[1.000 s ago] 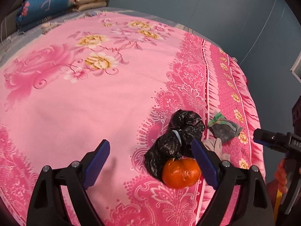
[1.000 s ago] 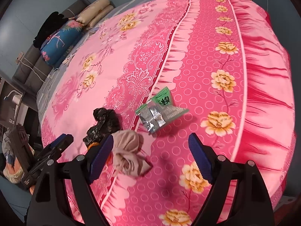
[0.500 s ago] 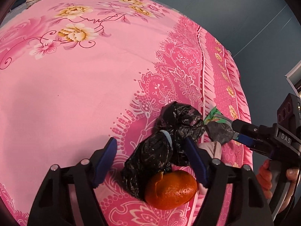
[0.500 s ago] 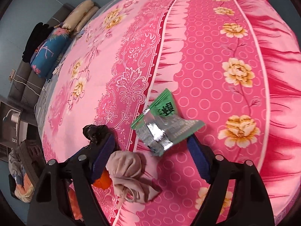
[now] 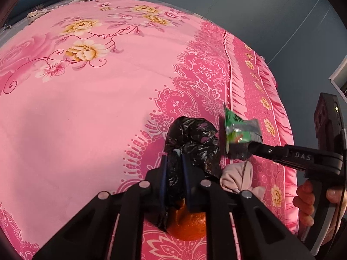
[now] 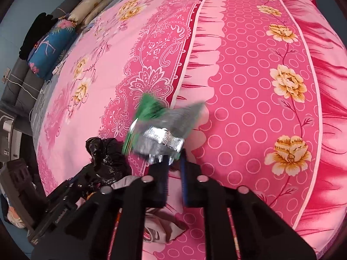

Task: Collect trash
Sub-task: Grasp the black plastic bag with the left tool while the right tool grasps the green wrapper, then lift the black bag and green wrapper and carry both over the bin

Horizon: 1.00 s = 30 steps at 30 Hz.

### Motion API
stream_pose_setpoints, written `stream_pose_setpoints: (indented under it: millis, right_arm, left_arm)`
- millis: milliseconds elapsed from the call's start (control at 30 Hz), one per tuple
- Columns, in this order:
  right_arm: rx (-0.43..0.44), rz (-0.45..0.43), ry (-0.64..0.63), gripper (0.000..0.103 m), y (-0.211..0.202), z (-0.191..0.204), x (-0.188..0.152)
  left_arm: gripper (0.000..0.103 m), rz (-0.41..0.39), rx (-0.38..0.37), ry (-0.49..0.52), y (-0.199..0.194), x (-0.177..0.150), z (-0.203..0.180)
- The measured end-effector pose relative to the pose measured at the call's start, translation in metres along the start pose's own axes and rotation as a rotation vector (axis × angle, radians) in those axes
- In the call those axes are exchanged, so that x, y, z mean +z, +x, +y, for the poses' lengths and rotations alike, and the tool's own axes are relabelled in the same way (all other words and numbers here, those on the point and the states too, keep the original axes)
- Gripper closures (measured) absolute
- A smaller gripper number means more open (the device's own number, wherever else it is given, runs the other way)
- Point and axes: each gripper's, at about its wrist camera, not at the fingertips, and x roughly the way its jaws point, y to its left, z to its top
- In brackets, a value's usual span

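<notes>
A crumpled black plastic bag lies on the pink bedspread. My left gripper is closing on the bag's near end, and its blue pads pinch the plastic. An orange peel sits just under the fingers. In the right wrist view, my right gripper is closing on a green and silver snack wrapper, gripping its lower edge and holding it off the cover. The left wrist view shows that wrapper at the right gripper's tip. The black bag lies to the left.
A crumpled beige cloth lies between the two grippers, also under the right gripper. A person's hand holds the right gripper's handle. Pillows are stacked at the far end. The bed's edge drops off at the right.
Both grippers came down and went from wide open to closed. The left one took the black bag. The right one took the wrapper and lifted it off the bedspread.
</notes>
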Motion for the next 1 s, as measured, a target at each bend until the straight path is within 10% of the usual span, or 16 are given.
stream_pose_setpoints:
  millis: [1000]
  right_arm:
    - [0.098,-0.161,-0.093,0.101,-0.108,0.020,-0.041]
  left_arm:
    - [0.092,-0.200,0.021,-0.112,-0.139,-0.027,0.033]
